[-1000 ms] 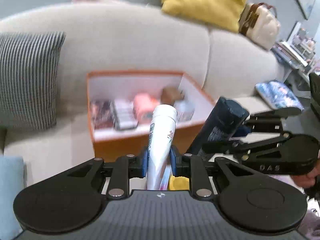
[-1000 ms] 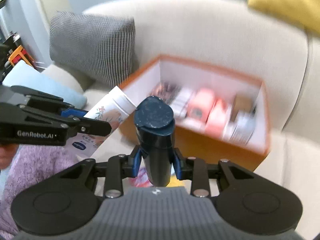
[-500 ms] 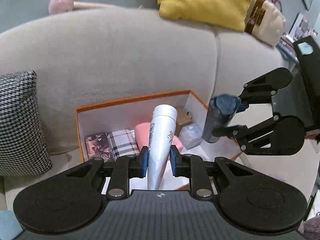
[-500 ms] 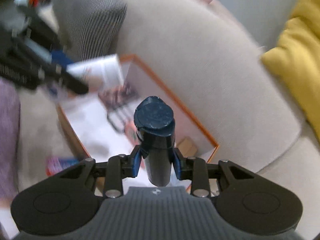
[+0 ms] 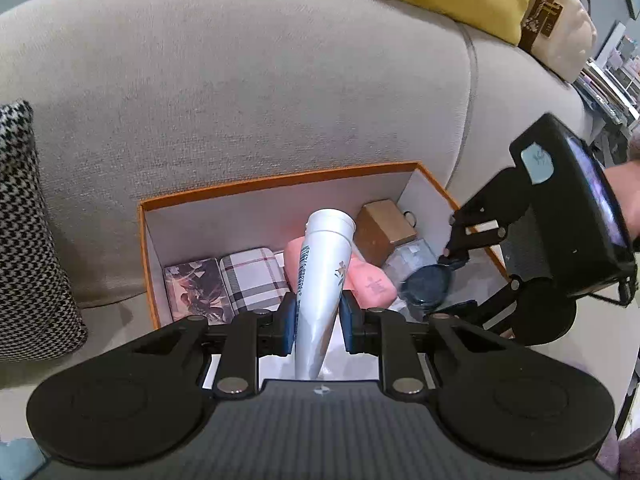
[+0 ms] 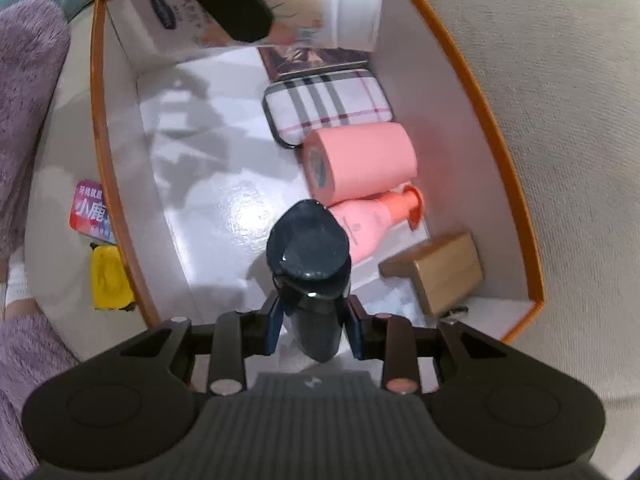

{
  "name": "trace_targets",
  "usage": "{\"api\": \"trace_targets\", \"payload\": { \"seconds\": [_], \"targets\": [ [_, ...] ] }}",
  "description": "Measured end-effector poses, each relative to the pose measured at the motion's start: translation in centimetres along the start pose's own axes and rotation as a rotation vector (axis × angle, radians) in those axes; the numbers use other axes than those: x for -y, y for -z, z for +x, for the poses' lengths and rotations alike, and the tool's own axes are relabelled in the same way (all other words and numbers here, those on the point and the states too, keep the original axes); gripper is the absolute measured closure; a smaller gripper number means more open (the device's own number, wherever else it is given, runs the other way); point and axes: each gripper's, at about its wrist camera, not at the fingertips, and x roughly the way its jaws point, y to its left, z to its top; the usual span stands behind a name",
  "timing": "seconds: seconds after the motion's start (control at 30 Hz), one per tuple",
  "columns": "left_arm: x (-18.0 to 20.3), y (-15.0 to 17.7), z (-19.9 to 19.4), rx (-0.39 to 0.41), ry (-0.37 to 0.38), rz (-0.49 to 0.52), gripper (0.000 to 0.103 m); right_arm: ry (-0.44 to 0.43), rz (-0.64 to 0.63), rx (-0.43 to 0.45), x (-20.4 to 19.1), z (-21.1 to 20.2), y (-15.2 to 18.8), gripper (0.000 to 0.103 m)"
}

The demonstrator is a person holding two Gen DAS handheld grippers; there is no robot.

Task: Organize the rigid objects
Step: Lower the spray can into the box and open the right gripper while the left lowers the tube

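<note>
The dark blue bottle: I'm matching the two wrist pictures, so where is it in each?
Left wrist: the dark blue bottle is right of centre, cap showing, over the box's right end.
Right wrist: centre, clamped in the right hand-held gripper.
Shared landmark: the orange box, with the plaid case inside.

A white tube (image 5: 324, 276) with floral print stands centre frame, cap end pointing away over the orange box (image 5: 276, 178). A dark blue bottle (image 6: 310, 280) stands at lower centre, cap toward the box's white floor, beside a pink bottle (image 6: 372, 216).
</note>
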Motion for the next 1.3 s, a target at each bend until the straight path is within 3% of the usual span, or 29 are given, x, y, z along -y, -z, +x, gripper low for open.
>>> {"api": "trace_targets", "payload": {
  "seconds": [0.23, 0.43, 0.7, 0.77, 1.1, 1.3],
  "targets": [
    [-0.6, -0.1, 1.5, -0.032, 0.012, -0.004, 0.078, -0.093, -0.094, -0.014, -0.2, 0.9, -1.8, 0.069],
    [-0.5, 0.1, 2.6, -0.068, 0.038, -0.008, 0.078, -0.096, -0.133, -0.014, -0.5, 2.0, -1.7, 0.069],
    [0.4, 0.6, 3.4, -0.108, 0.051, 0.03, 0.078, -0.109, -0.054, -0.025, 0.5, 1.2, 0.2, 0.071],
    [0.6, 0.8, 3.4, -0.118, 0.056, 0.041, 0.078, -0.122, -0.006, -0.043, 0.9, 1.4, 0.7, 0.078],
    [1.7, 0.9, 3.9, -0.147, 0.068, 0.071, 0.078, -0.118, 0.145, -0.044, 2.1, 2.3, 2.3, 0.087],
    [4.6, 0.7, 5.1, -0.193, 0.118, 0.189, 0.078, -0.01, 0.212, 0.086, 2.8, -1.2, 3.7, 0.086]
  ]
}}
